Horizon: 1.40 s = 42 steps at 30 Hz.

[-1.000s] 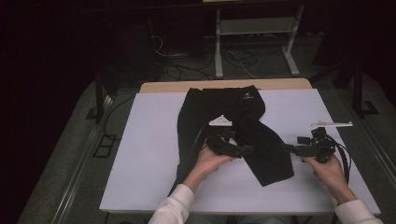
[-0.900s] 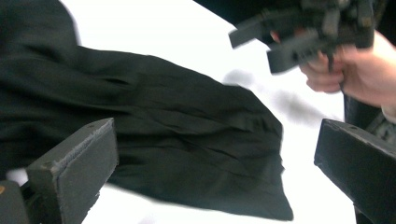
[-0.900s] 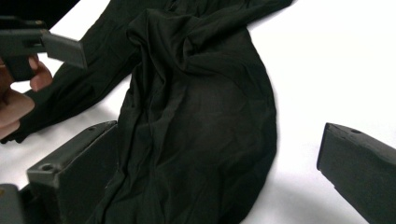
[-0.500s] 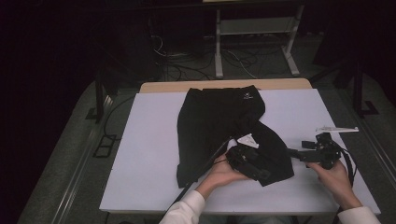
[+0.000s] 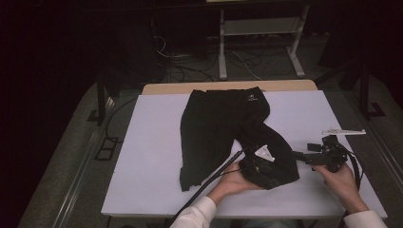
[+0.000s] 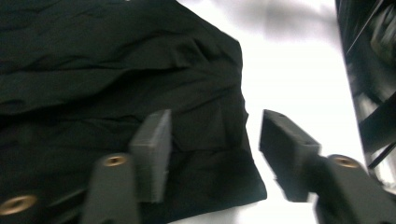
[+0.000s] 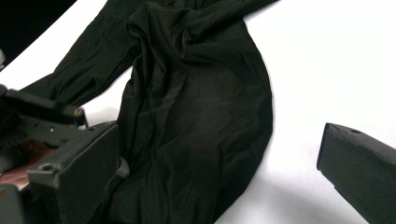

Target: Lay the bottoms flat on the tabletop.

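A black pair of trousers [image 5: 209, 123] lies on the white table cover [image 5: 152, 156], one leg bent off to the right. My left gripper [image 5: 268, 168] rests on the lower end of that leg. In the left gripper view my left gripper [image 6: 215, 126] is open, its jaws on either side of the hem corner of the cloth [image 6: 93, 70]. My right gripper [image 5: 302, 154] hovers just right of the leg end, pointing left at it. In the right gripper view my right gripper [image 7: 219, 140] is wide open, with the leg [image 7: 201, 93] lying ahead of it and the left gripper [image 7: 32, 121] at the left.
A thin white strip [image 5: 343, 132] lies on the cover behind the right hand. The wooden table edge [image 5: 228, 87] shows at the back. Beyond it stand a metal frame [image 5: 259, 33] and floor cables [image 5: 190, 66]. The left half of the cover is bare.
My left gripper has slid to the right and toward me along the bent leg, from its middle to its lower end. The right gripper has barely moved.
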### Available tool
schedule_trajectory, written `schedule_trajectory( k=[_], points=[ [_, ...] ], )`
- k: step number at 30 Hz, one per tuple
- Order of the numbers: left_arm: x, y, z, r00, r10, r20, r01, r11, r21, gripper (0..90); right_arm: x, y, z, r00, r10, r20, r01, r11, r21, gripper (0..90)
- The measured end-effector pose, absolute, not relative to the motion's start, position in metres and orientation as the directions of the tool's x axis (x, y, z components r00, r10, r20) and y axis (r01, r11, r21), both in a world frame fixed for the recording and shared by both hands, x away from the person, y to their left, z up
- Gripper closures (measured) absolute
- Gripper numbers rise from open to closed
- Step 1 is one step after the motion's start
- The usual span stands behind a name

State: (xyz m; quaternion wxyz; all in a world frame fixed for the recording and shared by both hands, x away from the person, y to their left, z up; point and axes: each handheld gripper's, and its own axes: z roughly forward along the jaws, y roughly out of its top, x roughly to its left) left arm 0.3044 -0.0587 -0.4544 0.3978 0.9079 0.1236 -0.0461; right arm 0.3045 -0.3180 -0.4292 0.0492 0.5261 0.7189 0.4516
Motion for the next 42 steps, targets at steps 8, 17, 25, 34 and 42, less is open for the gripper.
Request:
schedule_trajectory(
  k=[8, 17, 25, 34, 42],
  points=[
    [0.300, -0.061, -0.452, 0.978, 0.186, -0.098, 0.202, -0.697, 0.688, 85.3, 0.304, -0.319, -0.429, -0.440, 0.800, 0.408, 0.711, 0.034, 0.702, 0.0],
    [0.309, -0.040, -0.447, 0.940, 0.267, -0.211, 0.330, -0.559, 0.761, 88.5, 0.304, -0.322, -0.430, -0.431, 0.800, 0.418, 0.714, 0.020, 0.700, 0.0],
    [0.313, 0.003, -0.440, 0.889, 0.376, -0.263, 0.422, -0.446, 0.789, 88.5, 0.305, -0.321, -0.431, -0.426, 0.798, 0.426, 0.726, 0.020, 0.687, 0.0],
    [0.305, 0.027, -0.447, 0.886, 0.397, -0.240, 0.424, -0.484, 0.765, 88.3, 0.305, -0.315, -0.435, -0.405, 0.801, 0.441, 0.770, 0.039, 0.637, 1.7],
    [0.301, 0.025, -0.448, 0.895, 0.379, -0.235, 0.412, -0.498, 0.763, 88.3, 0.287, -0.307, -0.440, -0.404, 0.792, 0.457, 0.802, 0.066, 0.594, 15.9]
  ],
)
